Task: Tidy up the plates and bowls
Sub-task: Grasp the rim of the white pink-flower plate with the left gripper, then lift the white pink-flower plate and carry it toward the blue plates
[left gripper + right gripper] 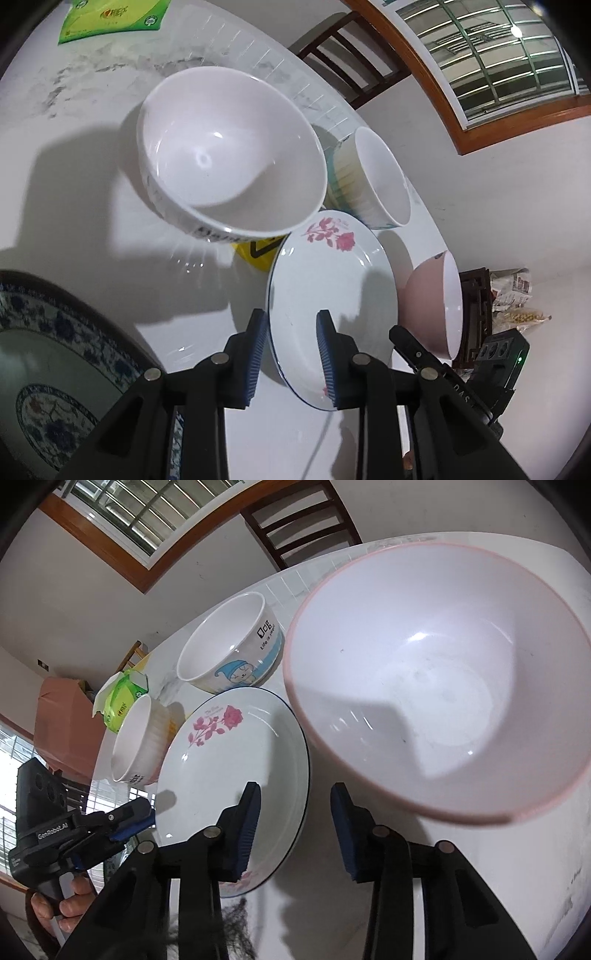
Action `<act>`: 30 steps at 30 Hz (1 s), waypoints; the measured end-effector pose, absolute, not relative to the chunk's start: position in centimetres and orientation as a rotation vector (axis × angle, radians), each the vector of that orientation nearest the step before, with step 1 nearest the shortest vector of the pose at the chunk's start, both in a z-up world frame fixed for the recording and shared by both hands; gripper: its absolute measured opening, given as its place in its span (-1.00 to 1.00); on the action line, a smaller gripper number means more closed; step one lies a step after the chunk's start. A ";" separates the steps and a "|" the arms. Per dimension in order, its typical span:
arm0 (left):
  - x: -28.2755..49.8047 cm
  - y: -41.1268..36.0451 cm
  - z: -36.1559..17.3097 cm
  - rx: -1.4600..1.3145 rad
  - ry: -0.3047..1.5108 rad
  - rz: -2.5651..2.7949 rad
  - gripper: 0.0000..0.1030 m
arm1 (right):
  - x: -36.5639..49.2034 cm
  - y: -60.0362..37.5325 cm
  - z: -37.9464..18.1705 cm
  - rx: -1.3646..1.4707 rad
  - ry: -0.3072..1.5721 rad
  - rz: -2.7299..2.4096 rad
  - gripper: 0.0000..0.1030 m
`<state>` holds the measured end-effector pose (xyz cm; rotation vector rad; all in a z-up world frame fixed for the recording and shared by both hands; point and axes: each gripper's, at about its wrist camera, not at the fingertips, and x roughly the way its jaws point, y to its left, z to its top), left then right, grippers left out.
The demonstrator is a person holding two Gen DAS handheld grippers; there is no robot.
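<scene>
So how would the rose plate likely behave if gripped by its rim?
The rose plate looks glazed and glossy, so the pads may slip. It looks like rigid ceramic, so it should not flex but could chip. Its shallow, wide shape would probably tilt when held from one edge.

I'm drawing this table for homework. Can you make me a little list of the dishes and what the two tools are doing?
Middle: round white ceramic plate with pink roses
Beside it: pink bowl, white inside
Behind it: white bowl with blue cartoon cat
Left tool: open, astride the plate's rim
Right tool: open, astride the plate's rim
</scene>
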<state>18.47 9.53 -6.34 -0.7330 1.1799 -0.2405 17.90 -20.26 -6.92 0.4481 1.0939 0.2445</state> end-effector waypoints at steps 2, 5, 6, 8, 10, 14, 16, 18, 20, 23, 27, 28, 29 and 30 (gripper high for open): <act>18.7 9.4 -6.5 -0.728 1.181 -0.234 -0.47 | 18.4 -20.2 -7.2 0.445 1.096 0.239 -0.39; 18.7 9.5 -6.9 -0.734 1.188 -0.235 -0.47 | 18.8 -20.0 -7.7 0.453 1.102 0.236 -0.47; 18.6 9.7 -6.8 -0.734 1.188 -0.234 -0.47 | 19.0 -20.0 -7.8 0.453 1.104 0.237 -0.49; 19.0 9.6 -7.0 -0.729 1.189 -0.233 -0.47 | 19.2 -19.9 -7.9 0.449 1.104 0.234 -0.52; 19.3 9.6 -7.1 -0.726 1.192 -0.218 -0.47 | 19.3 -20.0 -8.0 0.442 1.102 0.233 -0.54; 19.8 9.5 -7.5 -0.732 1.199 -0.207 -0.47 | 19.8 -19.9 -8.2 0.437 1.101 0.235 -0.66; 20.0 9.3 -7.6 -0.724 1.201 -0.210 -0.48 | 19.8 -19.9 -8.3 0.438 1.103 0.239 -0.71; 20.1 9.1 -7.6 -0.707 1.207 -0.214 -0.54 | 19.9 -19.8 -8.4 0.430 1.103 0.240 -0.74; 20.1 9.0 -7.7 -0.694 1.211 -0.210 -0.60 | 19.9 -19.9 -8.4 0.429 1.103 0.239 -0.76; 20.1 8.9 -7.6 -0.668 1.210 -0.208 -0.70 | 19.7 -20.2 -8.5 0.433 1.105 0.236 -0.80; 19.5 8.7 -7.6 -0.631 1.226 -0.212 -0.71 | 19.0 -20.2 -8.4 0.421 1.113 0.233 -0.80; 19.3 8.5 -7.6 -0.619 1.230 -0.215 -0.71 | 18.7 -20.2 -8.3 0.418 1.116 0.234 -0.80; 19.1 8.4 -7.5 -0.610 1.232 -0.219 -0.71 | 18.4 -20.2 -8.3 0.417 1.119 0.235 -0.80; 18.7 8.2 -7.5 -0.598 1.238 -0.223 -0.71 | 18.0 -20.3 -8.3 0.417 1.124 0.235 -0.80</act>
